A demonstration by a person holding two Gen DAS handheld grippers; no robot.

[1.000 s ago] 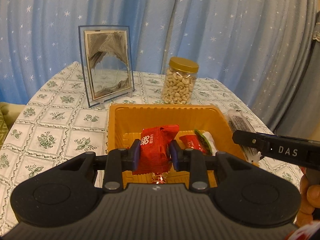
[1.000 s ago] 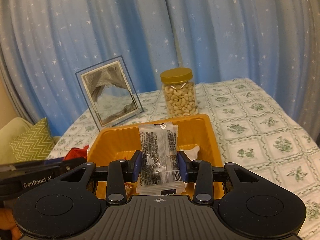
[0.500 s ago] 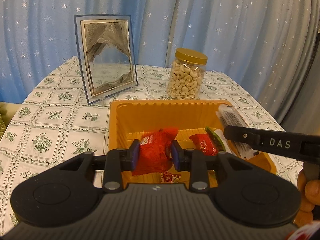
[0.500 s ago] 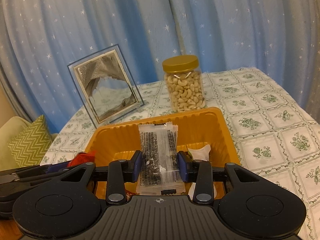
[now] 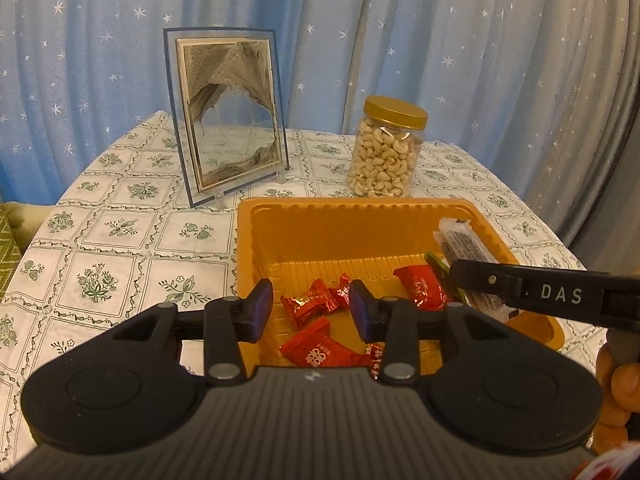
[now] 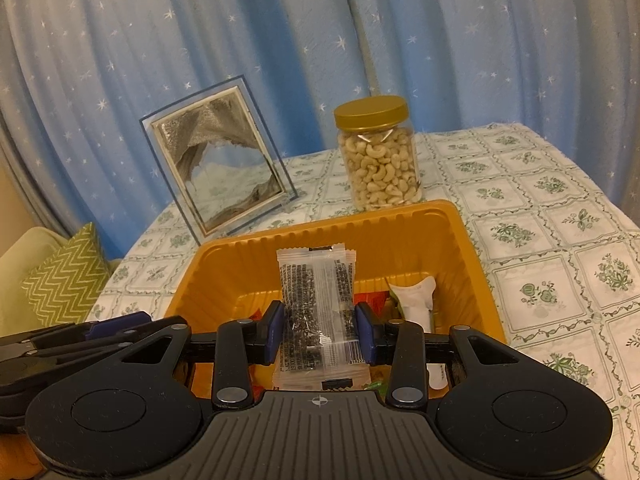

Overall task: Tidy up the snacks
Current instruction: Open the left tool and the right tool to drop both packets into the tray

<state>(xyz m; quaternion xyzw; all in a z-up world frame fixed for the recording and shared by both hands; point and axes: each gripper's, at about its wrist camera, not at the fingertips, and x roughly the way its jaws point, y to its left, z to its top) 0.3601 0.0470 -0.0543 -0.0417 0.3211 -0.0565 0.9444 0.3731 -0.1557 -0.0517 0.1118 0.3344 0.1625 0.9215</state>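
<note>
Left gripper: jaws spread apart, nothing between them. It hangs over the near left part of the orange tray. Straight below the gap lies a red packet on the tray floor, loose and apart from both pads. Two small red sweets sit a little further in. Judgement: the wide stance over the tray suits a drop, and the red packet looks to be delivered.

Right gripper: jaws closed on a clear packet of dark, seed-like filling. The pads pinch its lower half from both sides, so the top stands upright and free above them. Held over the tray's near side, not yet let go. Judgement: gripping low keeps the flat packet from folding and lets it fall cleanly once the jaws part.

Tray also holds a larger red packet, a white packet and something green just beside it; too little of the green shows to name it.

Beyond the tray, on the patterned tablecloth: a jar of cashews with a gold lid, just behind the far rim, and an upright picture frame to its left. Both stand outside the tray. Blue starred curtain behind.

Judgement: next is release of the clear packet. Risk is slight: it could land leaning on the tray wall.
</note>
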